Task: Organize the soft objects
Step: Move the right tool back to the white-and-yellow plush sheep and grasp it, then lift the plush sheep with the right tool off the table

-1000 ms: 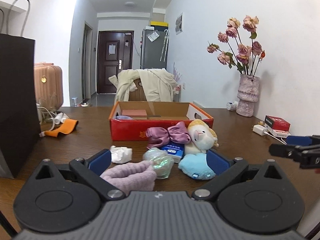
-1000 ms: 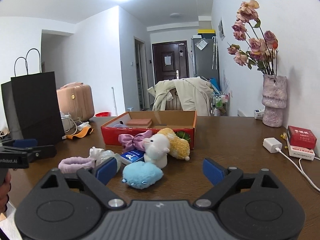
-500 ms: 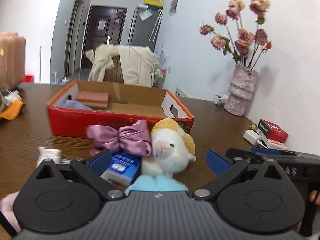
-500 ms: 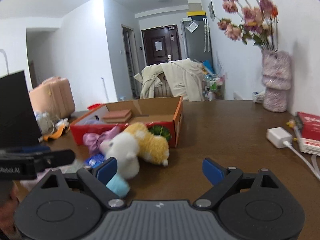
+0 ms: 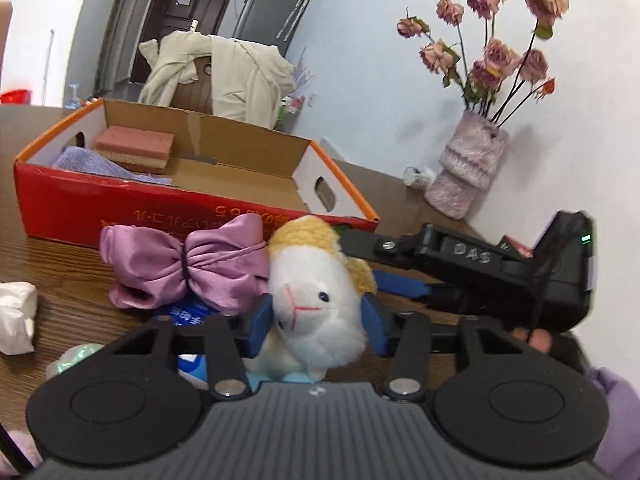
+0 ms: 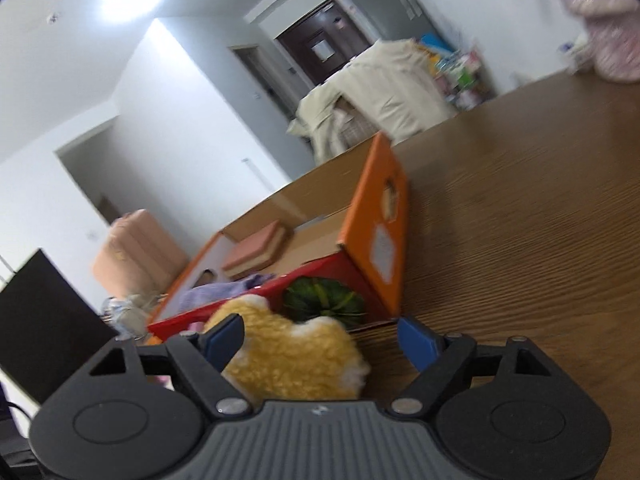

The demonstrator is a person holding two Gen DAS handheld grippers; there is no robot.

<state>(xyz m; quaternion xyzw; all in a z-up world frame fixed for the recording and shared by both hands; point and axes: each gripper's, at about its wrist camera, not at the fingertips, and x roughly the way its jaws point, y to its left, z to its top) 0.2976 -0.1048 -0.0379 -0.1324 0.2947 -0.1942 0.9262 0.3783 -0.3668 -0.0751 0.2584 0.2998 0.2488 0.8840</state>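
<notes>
**Left tongs pinch the lamb's head; right tongs spread over its body**

In the lower centre of the left wrist view, the left gripper (image 5: 316,326) has its two blue pads pressed against either side of the white head of the plush lamb (image 5: 316,312), pinching it. The fur bulges between the pads. Under the lamb a strip of a light-blue soft thing (image 5: 276,381) shows, and a blue-and-white packet (image 5: 190,312) lies at lower left of the pads. Touching the lamb's head on its left is a purple satin bow (image 5: 184,266). A crumpled white tissue (image 5: 16,318) sits at the far left edge.

To the right of centre in the same view, the right gripper (image 5: 404,268) reaches in from the right, its dark fingers lying against the lamb's yellow woolly back.

In the right wrist view, the right gripper (image 6: 320,336) is spread wide. The lamb's yellow body (image 6: 292,360) fills the space next to its left pad (image 6: 224,336) and appears to touch it; the right pad stands apart, over bare table (image 6: 520,240). The view is tilted and blurred.

Behind the lamb in both views stands the red box (image 5: 160,204), open-topped, holding a pink sponge (image 5: 136,148) and a lilac cloth (image 5: 92,164) at its left end. A green striped thing (image 6: 324,300) shows against the box's red side. A vase of dried roses (image 5: 468,172) stands at the right of the left view, by the wall.
</notes>
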